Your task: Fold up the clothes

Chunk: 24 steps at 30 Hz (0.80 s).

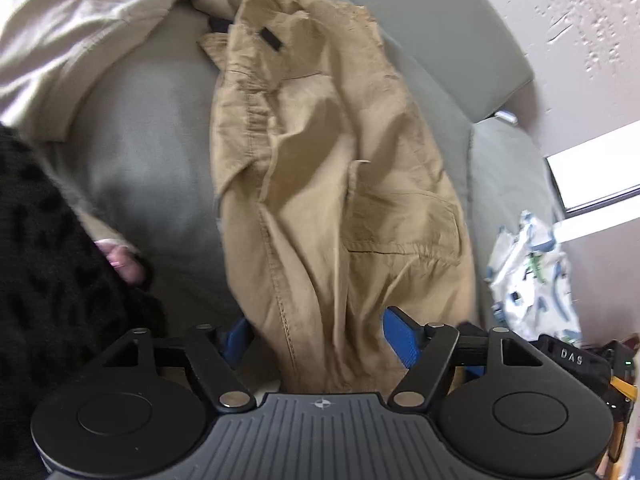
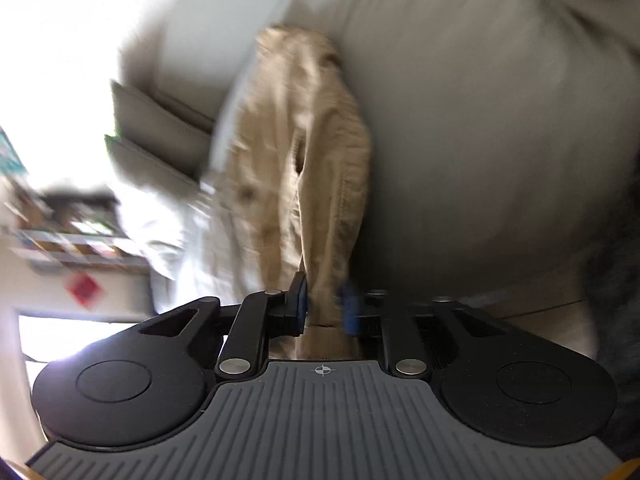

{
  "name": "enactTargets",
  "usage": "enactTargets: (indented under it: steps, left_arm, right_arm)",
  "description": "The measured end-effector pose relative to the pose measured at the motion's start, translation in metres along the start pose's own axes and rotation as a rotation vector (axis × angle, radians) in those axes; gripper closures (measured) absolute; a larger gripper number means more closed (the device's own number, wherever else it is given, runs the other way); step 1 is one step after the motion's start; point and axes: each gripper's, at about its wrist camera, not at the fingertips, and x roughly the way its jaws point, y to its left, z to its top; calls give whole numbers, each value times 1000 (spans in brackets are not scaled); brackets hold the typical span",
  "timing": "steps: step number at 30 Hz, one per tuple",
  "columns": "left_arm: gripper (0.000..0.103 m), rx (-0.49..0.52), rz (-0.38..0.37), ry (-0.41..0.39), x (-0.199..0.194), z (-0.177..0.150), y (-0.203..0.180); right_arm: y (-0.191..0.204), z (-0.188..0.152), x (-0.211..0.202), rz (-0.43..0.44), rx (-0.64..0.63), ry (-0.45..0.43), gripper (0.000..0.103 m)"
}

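Tan cargo trousers [image 1: 320, 168] lie bunched along a grey sofa seat, with a flap pocket facing up. In the left wrist view the cloth runs between the blue pads of my left gripper [image 1: 320, 340], whose jaws stand fairly wide apart with fabric between them. In the right wrist view, blurred by motion, my right gripper [image 2: 326, 304] is shut on a fold of the same trousers [image 2: 304, 152], which stretch away from it over the sofa.
A cream garment [image 1: 68, 40] lies at the sofa's back left. A black patterned sleeve [image 1: 48, 248] is at the left. A white printed cloth [image 1: 532, 272] sits at the right on the sofa arm [image 1: 504, 168]. A white cloth [image 2: 180, 232] lies left of the trousers.
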Motion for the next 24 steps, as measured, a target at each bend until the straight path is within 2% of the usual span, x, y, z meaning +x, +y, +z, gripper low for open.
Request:
enactTargets:
  steps: [2, 4, 6, 10, 11, 16, 18, 19, 20, 21, 24]
  left_arm:
    - [35, 17, 53, -14, -15, 2, -1]
    - [34, 56, 71, -91, -40, 8, -7]
    - [31, 97, 76, -172, -63, 17, -16]
    - [25, 160, 82, -312, -89, 52, -37]
    - [25, 167, 94, -334, -89, 64, -42]
    - [25, 167, 139, -423, -83, 123, -51]
    - [26, 153, 161, -435, -73, 147, -47]
    - [27, 147, 168, -427, -65, 161, -44]
    - [29, 144, 181, -412, -53, 177, -40]
    - [33, 139, 195, -401, -44, 191, -36]
    - [37, 127, 231, -409, -8, 236, -22]
  right_arm:
    - [3, -2, -8, -99, -55, -9, 63]
    - [16, -3, -27, -136, -133, -59, 59]
    - [42, -1, -52, -164, -245, -155, 57]
    - [112, 8, -90, -157, -478, -333, 41]
    - [127, 14, -90, -145, -506, -336, 38]
    - [199, 52, -62, -68, -570, -275, 38]
    - [223, 67, -44, -37, -589, -261, 37]
    - [232, 72, -35, -36, -602, -255, 32]
    - [236, 76, -29, -45, -622, -249, 26]
    - [238, 83, -18, -69, -637, -250, 25]
    - [241, 126, 37, -200, -664, -232, 26]
